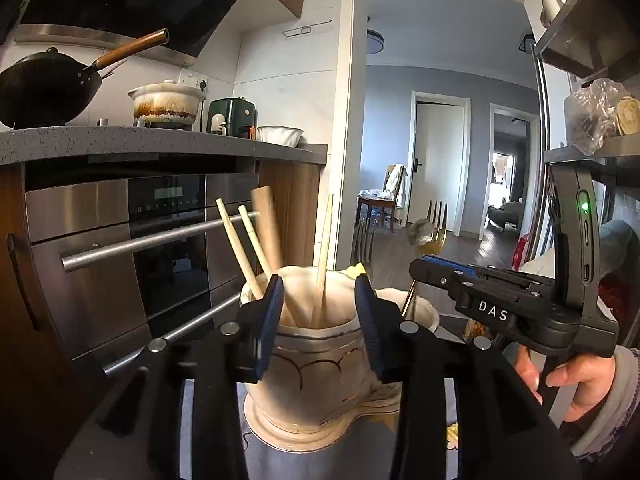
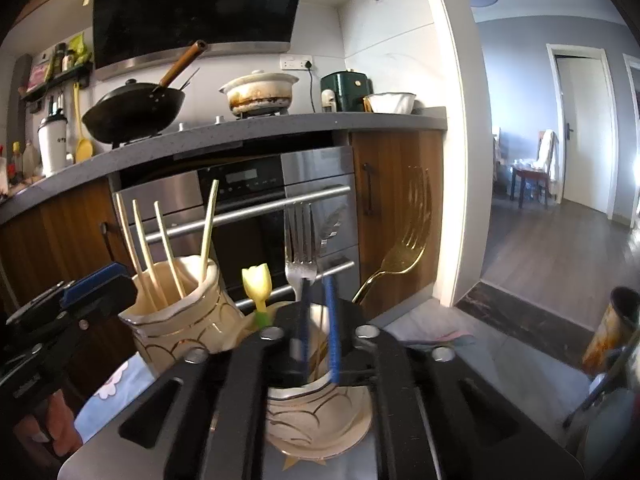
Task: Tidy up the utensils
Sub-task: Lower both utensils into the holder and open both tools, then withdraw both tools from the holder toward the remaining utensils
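Note:
Two cream ceramic holders stand side by side. The chopstick holder [image 1: 316, 360] sits between the pads of my left gripper [image 1: 319, 280], which is open and touches nothing. Several pale chopsticks [image 1: 240, 248] lean in it, one of them blurred. In the right wrist view the same chopstick holder [image 2: 180, 320] is at the left, with my left gripper [image 2: 96, 284] beside it. My right gripper [image 2: 317, 282] hovers over the fork holder [image 2: 320, 408], its pads narrowly apart. A silver fork [image 2: 300, 236] stands just beyond them. A gold fork [image 2: 408, 240], blurred, leans to the right outside the pads.
A yellow tulip-shaped utensil top [image 2: 258, 284] stands between the holders. Behind is a steel oven [image 1: 160, 240] under a grey counter [image 2: 280, 124] with a wok [image 2: 132, 116] and a clay pot. A person's hand [image 1: 576, 380] grips the right tool. An orange can [image 2: 612, 328] stands right.

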The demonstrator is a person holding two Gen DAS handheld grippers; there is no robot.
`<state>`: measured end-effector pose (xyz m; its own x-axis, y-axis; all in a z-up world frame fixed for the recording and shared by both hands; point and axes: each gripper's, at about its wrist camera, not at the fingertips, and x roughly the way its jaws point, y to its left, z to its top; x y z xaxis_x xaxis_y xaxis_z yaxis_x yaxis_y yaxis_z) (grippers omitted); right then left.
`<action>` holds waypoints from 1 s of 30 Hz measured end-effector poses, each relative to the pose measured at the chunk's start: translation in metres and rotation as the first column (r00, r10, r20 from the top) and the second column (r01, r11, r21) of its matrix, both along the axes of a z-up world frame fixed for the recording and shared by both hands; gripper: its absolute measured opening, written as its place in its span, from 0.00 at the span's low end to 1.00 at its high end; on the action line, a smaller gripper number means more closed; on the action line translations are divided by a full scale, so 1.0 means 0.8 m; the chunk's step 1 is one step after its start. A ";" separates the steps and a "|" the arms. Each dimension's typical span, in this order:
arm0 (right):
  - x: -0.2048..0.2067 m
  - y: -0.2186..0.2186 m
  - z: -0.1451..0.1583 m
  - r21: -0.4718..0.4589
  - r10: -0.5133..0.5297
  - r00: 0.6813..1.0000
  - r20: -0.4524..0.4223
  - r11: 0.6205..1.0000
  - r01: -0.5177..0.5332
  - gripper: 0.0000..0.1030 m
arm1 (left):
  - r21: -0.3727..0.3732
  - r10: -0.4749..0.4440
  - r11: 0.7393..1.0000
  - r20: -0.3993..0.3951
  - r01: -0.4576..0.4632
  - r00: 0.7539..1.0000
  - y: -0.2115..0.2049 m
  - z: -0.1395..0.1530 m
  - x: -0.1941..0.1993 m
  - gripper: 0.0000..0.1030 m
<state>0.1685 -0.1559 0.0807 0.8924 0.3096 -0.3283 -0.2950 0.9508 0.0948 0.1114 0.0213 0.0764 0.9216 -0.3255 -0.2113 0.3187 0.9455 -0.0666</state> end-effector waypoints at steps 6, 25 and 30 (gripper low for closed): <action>-0.014 -0.011 0.011 0.029 -0.010 1.000 0.028 1.000 0.009 0.54 | 0.012 0.032 0.999 0.013 -0.032 0.999 0.004 0.010 -0.010 0.51; -0.089 -0.099 0.008 0.087 -0.109 0.992 -0.061 0.990 0.114 0.95 | 0.048 0.094 0.994 -0.005 -0.094 0.996 0.001 0.034 -0.077 0.95; -0.110 -0.114 -0.003 0.052 -0.132 0.987 -0.094 0.989 0.137 0.95 | 0.063 0.083 0.995 -0.047 -0.080 0.995 -0.008 0.024 -0.090 0.95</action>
